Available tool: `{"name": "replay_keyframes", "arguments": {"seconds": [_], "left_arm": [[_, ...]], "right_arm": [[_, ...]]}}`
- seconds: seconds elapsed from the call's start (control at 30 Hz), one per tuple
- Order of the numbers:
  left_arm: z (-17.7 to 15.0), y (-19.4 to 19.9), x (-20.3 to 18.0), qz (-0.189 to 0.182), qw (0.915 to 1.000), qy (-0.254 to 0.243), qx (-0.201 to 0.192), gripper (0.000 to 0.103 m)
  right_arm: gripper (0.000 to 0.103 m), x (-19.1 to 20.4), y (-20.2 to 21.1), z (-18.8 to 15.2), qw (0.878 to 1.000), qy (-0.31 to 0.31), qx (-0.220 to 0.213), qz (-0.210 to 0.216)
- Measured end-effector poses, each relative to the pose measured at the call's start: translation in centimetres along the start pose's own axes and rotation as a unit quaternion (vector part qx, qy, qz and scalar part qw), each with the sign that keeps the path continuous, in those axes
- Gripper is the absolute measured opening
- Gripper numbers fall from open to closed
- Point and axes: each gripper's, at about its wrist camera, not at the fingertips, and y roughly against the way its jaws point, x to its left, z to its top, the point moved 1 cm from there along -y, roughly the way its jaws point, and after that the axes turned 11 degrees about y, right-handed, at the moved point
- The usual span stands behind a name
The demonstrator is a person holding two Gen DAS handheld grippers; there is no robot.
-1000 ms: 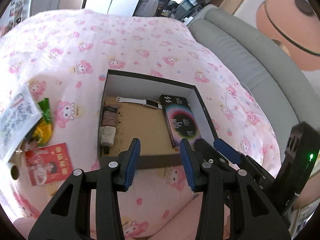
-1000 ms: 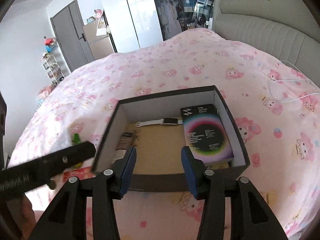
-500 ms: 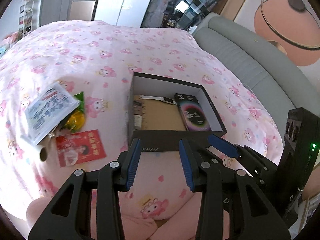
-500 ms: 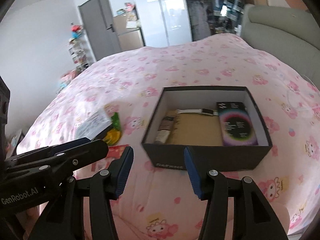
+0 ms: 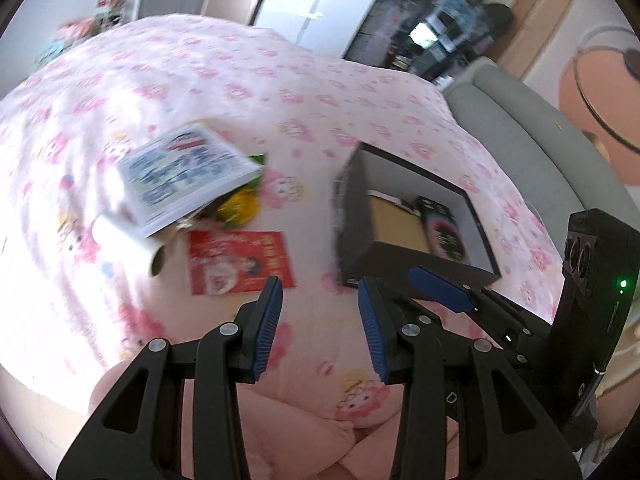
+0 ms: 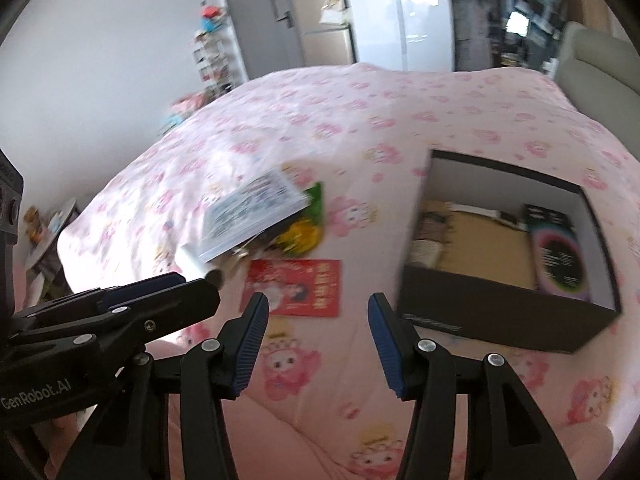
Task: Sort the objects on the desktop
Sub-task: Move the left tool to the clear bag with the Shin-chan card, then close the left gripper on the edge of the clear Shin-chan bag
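Loose items lie in a pile on the pink bedspread (image 5: 248,80). They are a printed booklet (image 5: 184,176), a yellow-green snack packet (image 5: 240,204), a white roll (image 5: 128,244) and a red card (image 5: 240,260). To the right sits an open black box (image 5: 416,256) holding a dark colourful carton (image 5: 444,232) and a white strap (image 5: 384,195). My left gripper (image 5: 319,292) hovers open and empty just right of the red card. My right gripper (image 6: 316,308) is open and empty between the red card (image 6: 296,288) and the box (image 6: 500,308).
A grey padded headboard (image 5: 520,140) borders the bed on the right. The bed's left edge drops toward floor clutter (image 6: 44,232). A grey door (image 6: 260,20) and white wardrobe (image 6: 400,12) stand at the back. The left gripper's fingers (image 6: 160,284) cross the right view's lower left.
Both grippers have swung left and pulled back from over the box toward the pile. The box now sits at the right of both views. Jaw widths look unchanged.
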Motion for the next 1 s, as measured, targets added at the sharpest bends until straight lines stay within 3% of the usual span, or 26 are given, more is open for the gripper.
{"name": "replay_keyframes", "arguments": {"seconds": [0.23,0.43,0.7,0.8,1.0], "left_arm": [[1.7,-1.1,6.2,-0.006,0.9967,0.081,-0.008,0.039],[5.2,-5.5,10.7,0.026,0.9897,0.14,-0.017,0.039],[9.0,-10.6,16.3,0.051,0.9618,0.269,-0.013,0.039],[9.4,-11.7,17.2,0.067,0.9575,0.28,-0.018,0.039],[9.3,-13.5,18.5,0.044,0.9532,0.299,0.014,0.039]], "right_arm": [[0.048,3.4,-5.3,2.2,0.999,0.025,0.027,0.039],[0.049,2.9,-10.2,4.4,0.998,0.019,0.053,0.02],[0.048,-0.9,-16.4,8.8,0.999,-0.004,0.046,-0.022],[0.048,-1.8,-18.9,10.0,0.998,-0.003,0.051,-0.024],[0.048,-2.5,-22.1,10.6,0.998,-0.008,0.067,0.015]]}}
